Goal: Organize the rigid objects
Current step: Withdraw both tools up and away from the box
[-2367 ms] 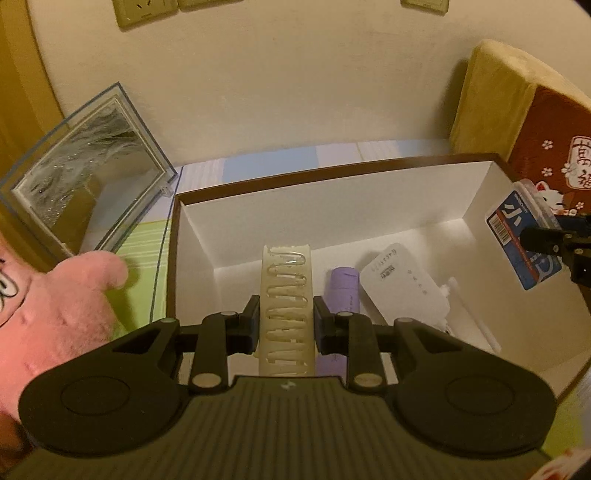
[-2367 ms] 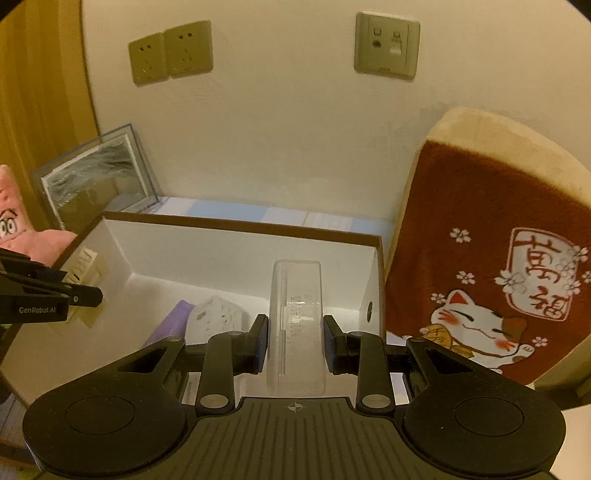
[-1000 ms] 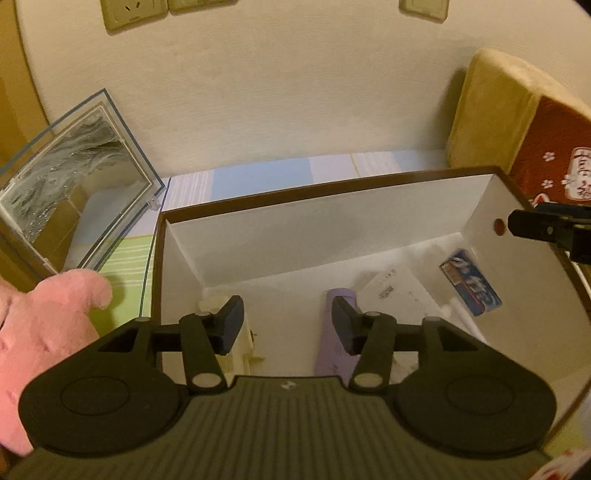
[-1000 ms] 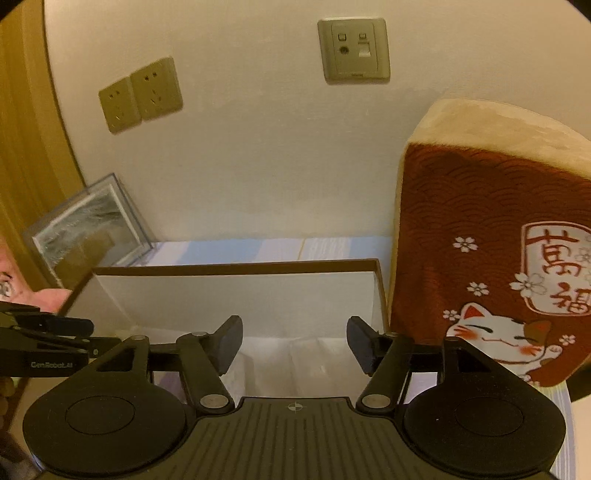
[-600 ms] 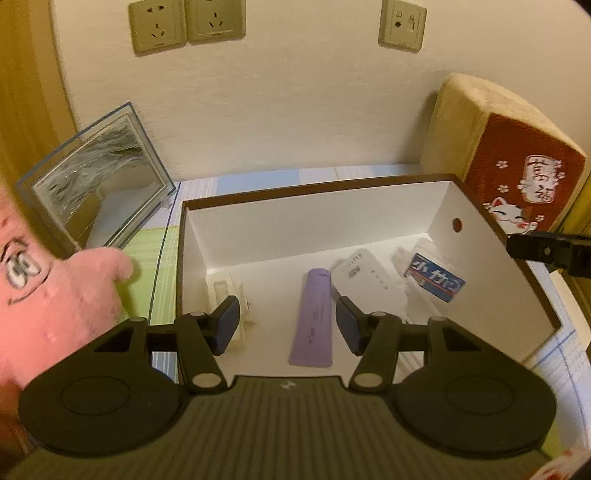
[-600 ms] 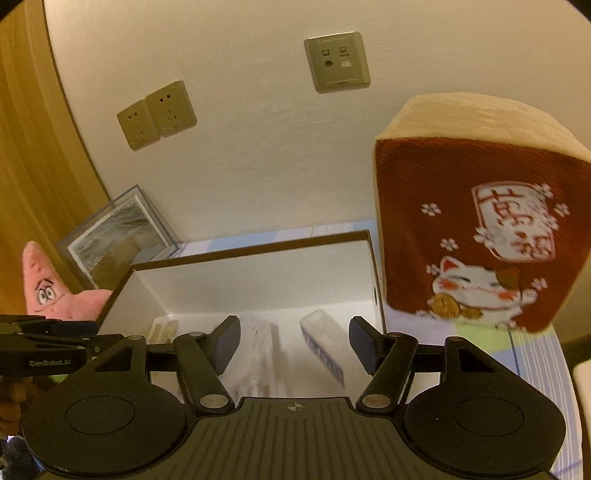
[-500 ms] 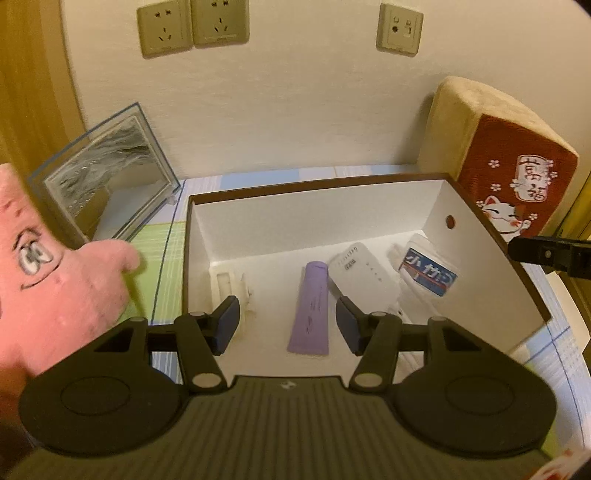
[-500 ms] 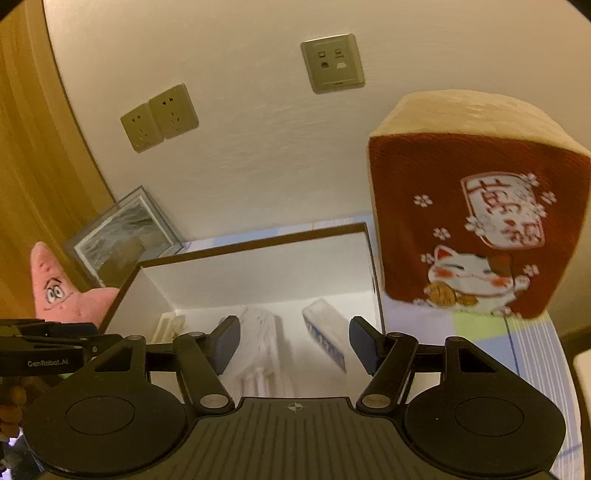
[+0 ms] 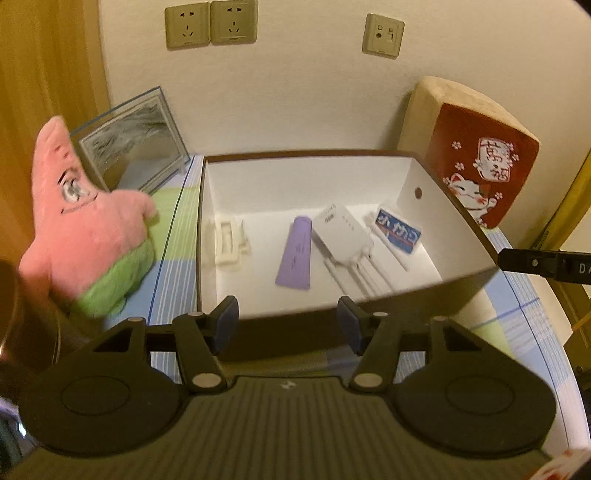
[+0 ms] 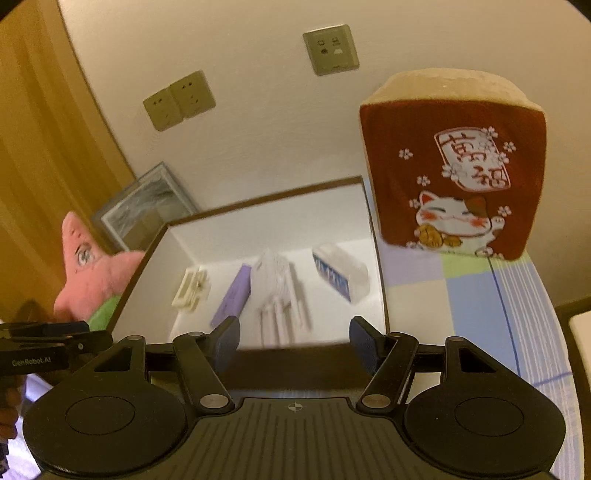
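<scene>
A brown box with white inside point(image 9: 454, 206) point(image 10: 376, 280) sits on the striped cloth. Lying in it are a cream slotted holder point(image 9: 227, 243) point(image 10: 190, 286), a purple flat case point(image 9: 297, 253) point(image 10: 232, 295), a white router with antennas point(image 9: 343, 236) point(image 10: 275, 284) and a clear box with a blue label point(image 9: 399, 230) point(image 10: 340, 275). My left gripper point(image 9: 288, 323) hangs open and empty over the box's near wall. My right gripper point(image 10: 295, 338) is also open and empty, above the near wall. Each gripper's tip shows at the edge of the other's view.
A pink star plush point(image 9: 86, 225) point(image 10: 98, 271) stands left of the box, a framed picture point(image 9: 135, 147) point(image 10: 146, 208) leans on the wall behind it. A red cat-print cushion point(image 9: 480, 177) point(image 10: 454, 177) stands right of the box. Wall sockets point(image 9: 210, 24) are above.
Both grippers let go of their objects, the cream holder and the clear box, which now lie in the box. Both have since pulled back and up from it, staying open.
</scene>
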`<state>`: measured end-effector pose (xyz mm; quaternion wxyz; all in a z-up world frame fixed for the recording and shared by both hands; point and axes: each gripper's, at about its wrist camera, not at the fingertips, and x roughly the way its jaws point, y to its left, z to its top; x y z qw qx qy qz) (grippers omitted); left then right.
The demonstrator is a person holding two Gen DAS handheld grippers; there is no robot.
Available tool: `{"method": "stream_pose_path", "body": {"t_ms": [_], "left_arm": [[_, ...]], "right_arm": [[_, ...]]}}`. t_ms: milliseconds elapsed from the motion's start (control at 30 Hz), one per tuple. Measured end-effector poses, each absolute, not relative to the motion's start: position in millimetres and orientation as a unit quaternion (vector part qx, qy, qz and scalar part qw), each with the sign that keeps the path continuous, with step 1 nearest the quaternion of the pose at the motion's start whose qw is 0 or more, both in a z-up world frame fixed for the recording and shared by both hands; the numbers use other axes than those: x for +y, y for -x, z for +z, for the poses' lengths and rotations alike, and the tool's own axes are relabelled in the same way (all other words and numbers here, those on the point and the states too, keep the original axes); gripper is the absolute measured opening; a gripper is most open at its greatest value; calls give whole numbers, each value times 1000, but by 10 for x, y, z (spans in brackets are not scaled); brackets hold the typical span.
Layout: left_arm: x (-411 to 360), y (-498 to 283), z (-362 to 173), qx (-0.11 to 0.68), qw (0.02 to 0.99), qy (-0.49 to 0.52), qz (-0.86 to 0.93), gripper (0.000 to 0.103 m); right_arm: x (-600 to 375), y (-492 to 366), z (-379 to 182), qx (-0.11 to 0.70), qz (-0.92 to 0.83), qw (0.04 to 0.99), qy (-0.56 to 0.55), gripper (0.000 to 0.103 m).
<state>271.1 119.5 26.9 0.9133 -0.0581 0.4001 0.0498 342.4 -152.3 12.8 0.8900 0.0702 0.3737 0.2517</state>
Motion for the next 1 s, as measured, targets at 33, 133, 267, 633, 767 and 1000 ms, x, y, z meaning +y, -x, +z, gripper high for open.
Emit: {"method": "stream_pose_path", "body": {"t_ms": [33,133,267,633,767,1000], "left_arm": [[1180,-2653,262,401,913,59,50,55],[1141,-2503,248,405,911,64,51,56],[1097,-2324,231,407,909,69,53,57],[996,-1917,93,432,896,74,68,59],[964,-1809,63,437,893,75,71,59],[912,-1657,7,448,888,77,74,59]], "right_arm": [[-1535,-3380,120,374,251,890,-69,63],[-1579,-3248,101,377,250,889,-72,63],[-1638,-3106,76,385,248,886,-76,64],[-1716,-2689,-123,431,270,858,-68,66],[-1753,-2583,-194,443,274,851,-69,66],[-1774,-2422,-304,460,277,841,-60,66]]}}
